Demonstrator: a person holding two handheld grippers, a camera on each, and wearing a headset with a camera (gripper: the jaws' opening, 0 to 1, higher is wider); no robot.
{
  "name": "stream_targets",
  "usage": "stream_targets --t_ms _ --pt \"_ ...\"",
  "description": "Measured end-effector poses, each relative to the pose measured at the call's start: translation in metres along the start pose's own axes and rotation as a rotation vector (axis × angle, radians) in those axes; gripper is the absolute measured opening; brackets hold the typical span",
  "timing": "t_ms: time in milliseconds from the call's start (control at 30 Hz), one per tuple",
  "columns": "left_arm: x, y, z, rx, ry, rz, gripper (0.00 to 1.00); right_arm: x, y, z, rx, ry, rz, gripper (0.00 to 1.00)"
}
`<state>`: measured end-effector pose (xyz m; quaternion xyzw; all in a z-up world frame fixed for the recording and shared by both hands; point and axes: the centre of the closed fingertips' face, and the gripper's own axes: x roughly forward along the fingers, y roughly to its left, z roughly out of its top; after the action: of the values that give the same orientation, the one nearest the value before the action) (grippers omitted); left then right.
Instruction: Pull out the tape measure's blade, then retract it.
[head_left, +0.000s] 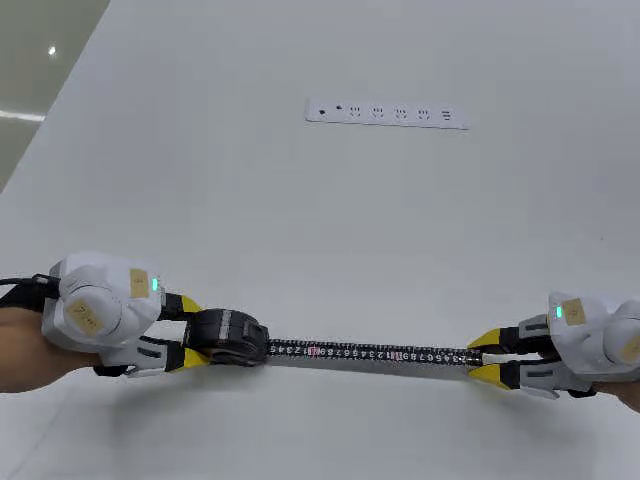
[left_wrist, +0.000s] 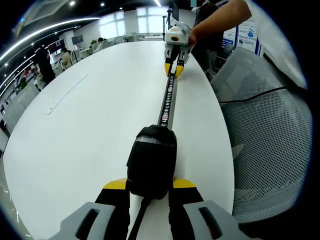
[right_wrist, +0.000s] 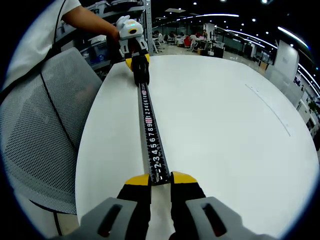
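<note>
On table (head_left: 300, 200), blade (head_left: 370, 352) extended, hook indistinct in right hand-held gripper (head_left: 483, 358)

**Head view:** we look steeply down on the white counter (head_left: 300, 200) from above its near edge. The left tongs (head_left: 195, 332) sit low at left and the right tongs (head_left: 487, 357) low at right. The blade (head_left: 370, 352) runs across between them, and the power strip (head_left: 385, 113) lies farther off.

**Left gripper view:** we sit low and close behind the tape measure case (left_wrist: 151, 160), facing along the blade toward the right tongs.

**Right gripper view:** we sit low and close at the blade's tip, facing the opposite way toward the left tongs.

**Shared:** all three views take in the blade, both tongs, the counter and the power strip.
</note>
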<state>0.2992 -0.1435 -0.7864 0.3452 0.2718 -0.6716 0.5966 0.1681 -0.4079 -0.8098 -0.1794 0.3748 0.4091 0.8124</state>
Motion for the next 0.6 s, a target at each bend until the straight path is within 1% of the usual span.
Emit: stream_targets --t_ms 267,400,600 --pt "0.0016 0.0013 -0.0003 -0.007 0.004 0.005 0.27 0.0065 -0.0022 -0.0056 0.011 0.008 0.001 0.13" --pt "0.0014 0.0011 -0.0002 -0.012 0.006 0.011 0.27 0.0060 -0.0016 -0.0059 0.042 0.000 0.008 0.13" --pt "0.0020 0.0016 0.0013 -0.044 0.001 0.015 0.28 0.0056 -0.0024 -0.0047 0.060 -0.006 0.023 0.13"
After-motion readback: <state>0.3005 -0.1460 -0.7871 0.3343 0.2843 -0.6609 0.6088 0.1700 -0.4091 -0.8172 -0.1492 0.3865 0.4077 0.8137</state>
